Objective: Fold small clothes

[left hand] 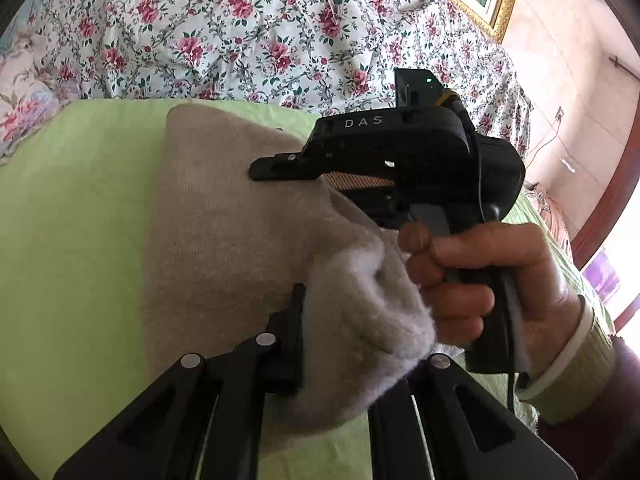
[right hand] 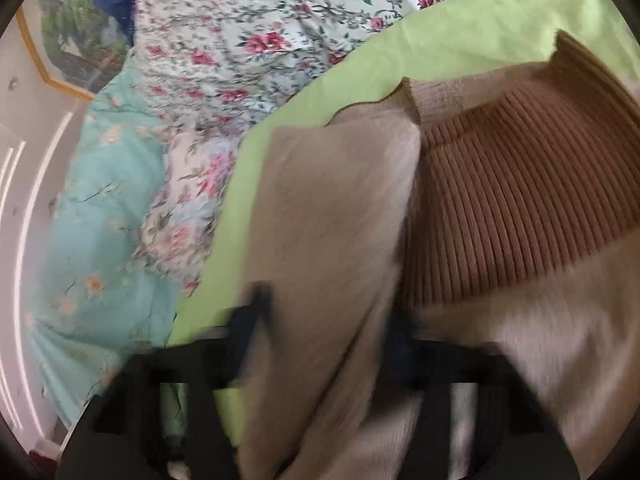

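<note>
I see no container here. My left gripper (left hand: pixel 320 320) is pressed together on a fold of the beige garment (left hand: pixel 224 216), which lies on the green sheet (left hand: pixel 72 200) near its far edge. My right gripper (right hand: pixel 324 320) has garment cloth between its jaws; blur hides the pads, so I cannot tell if they pinch. Its brown ribbed band (right hand: pixel 520 208) lies right. The floral cover (left hand: pixel 240 32) is behind.

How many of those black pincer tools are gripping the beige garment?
2. The left gripper pinches the beige garment near its fleecy fold; the right gripper straddles a flap beside the ribbed brown band.
</note>
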